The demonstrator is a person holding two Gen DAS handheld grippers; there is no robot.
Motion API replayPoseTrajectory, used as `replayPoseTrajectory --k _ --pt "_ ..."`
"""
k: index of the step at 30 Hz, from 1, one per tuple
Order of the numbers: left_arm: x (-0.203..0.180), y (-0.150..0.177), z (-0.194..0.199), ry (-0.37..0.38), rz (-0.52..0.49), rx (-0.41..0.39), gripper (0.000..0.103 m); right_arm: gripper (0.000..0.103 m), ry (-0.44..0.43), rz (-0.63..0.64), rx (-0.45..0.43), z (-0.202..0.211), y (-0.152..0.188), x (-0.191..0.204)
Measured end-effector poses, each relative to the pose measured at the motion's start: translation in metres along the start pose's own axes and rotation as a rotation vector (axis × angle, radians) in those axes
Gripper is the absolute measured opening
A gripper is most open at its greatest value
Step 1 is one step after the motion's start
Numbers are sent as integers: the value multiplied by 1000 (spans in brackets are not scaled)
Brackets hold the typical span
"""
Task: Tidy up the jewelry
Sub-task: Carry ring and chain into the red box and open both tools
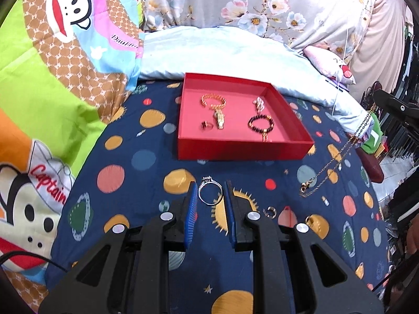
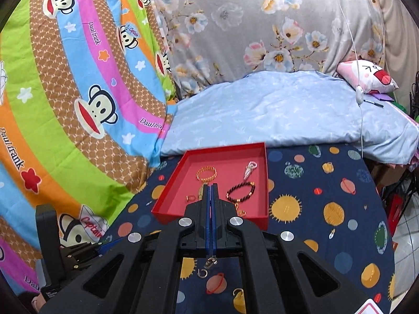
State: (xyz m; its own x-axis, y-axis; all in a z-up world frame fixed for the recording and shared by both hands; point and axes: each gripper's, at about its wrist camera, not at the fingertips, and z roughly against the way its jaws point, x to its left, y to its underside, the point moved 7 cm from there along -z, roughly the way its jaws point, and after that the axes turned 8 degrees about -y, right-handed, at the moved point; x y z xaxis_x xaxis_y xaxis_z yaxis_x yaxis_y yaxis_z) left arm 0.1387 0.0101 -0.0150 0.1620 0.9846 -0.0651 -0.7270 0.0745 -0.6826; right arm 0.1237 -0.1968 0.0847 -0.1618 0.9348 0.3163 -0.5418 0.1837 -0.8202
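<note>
A red tray (image 1: 243, 150) on the planet-print bedsheet holds a gold bracelet (image 1: 213, 100), a gold watch (image 1: 220, 119), a small ring (image 1: 207, 125), a dark bead bracelet (image 1: 260, 123) and a pearly piece (image 1: 259, 104). My left gripper (image 1: 210, 191) is open around a silver ring (image 1: 209, 191) lying on the sheet. My right gripper (image 2: 210, 187) is shut on a thin gold chain necklace (image 1: 337, 157), which hangs from it at the right of the left wrist view; its end dangles under the fingers (image 2: 210, 261). The tray (image 2: 259, 221) lies just beyond the right gripper.
Two small gold earrings (image 1: 271, 212) (image 1: 310, 219) lie on the sheet right of the left gripper, also in the right wrist view (image 2: 202, 273) (image 2: 238, 292). A colourful monkey-print quilt (image 1: 52, 78) lies left, and a light blue blanket (image 1: 235, 52) lies behind the tray.
</note>
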Motion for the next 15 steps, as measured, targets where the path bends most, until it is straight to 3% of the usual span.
replayPoseTrajectory --k 15 --pt "-20 -96 -17 38 -42 -92 19 0 -7 59 -45 -45 -73 -6"
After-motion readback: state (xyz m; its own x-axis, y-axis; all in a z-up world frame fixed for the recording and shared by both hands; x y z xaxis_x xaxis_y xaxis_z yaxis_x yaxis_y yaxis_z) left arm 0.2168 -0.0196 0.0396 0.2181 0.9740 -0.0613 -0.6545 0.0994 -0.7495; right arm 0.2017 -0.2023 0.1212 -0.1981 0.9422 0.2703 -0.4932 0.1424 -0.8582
